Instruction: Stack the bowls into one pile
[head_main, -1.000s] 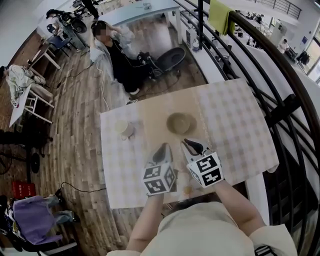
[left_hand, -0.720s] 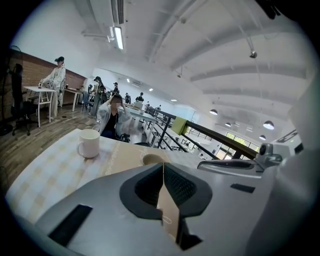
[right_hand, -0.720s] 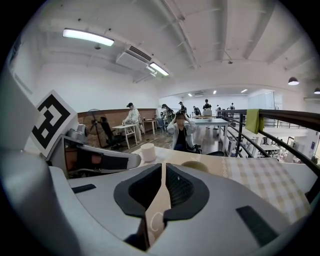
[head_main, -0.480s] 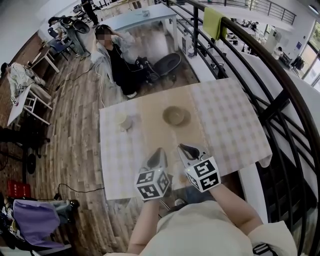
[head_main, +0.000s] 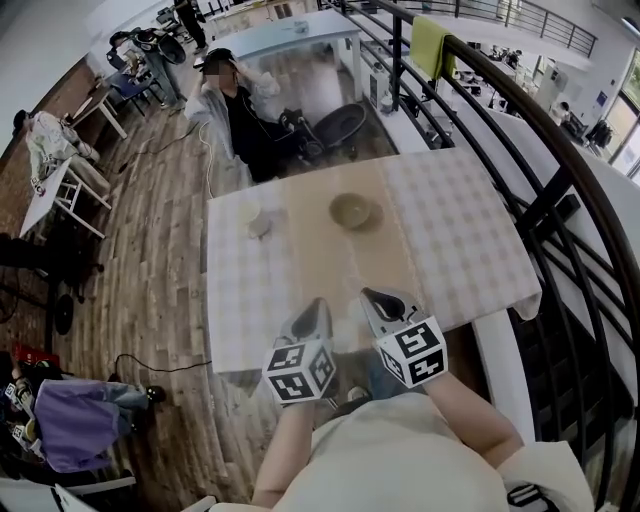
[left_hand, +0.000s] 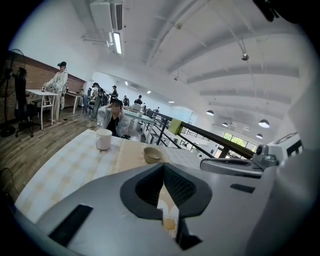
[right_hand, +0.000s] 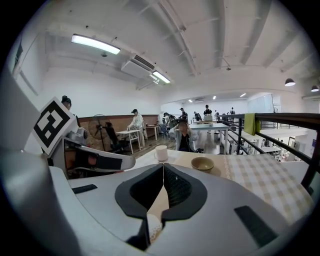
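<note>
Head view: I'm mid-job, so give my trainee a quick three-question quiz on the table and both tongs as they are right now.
1. True or false: the left tongs are clamped on the bowl.
2. In the head view, what stands on the table to the left of the bowl? A) a white mug B) a glass bottle C) a stack of plates
3. Fill in: the jaws of the right tongs are ____, with nothing between them.
Key: 1 false: the left tongs are shut and empty near the table's near edge, apart from the bowl. 2 A. 3 shut.
</note>
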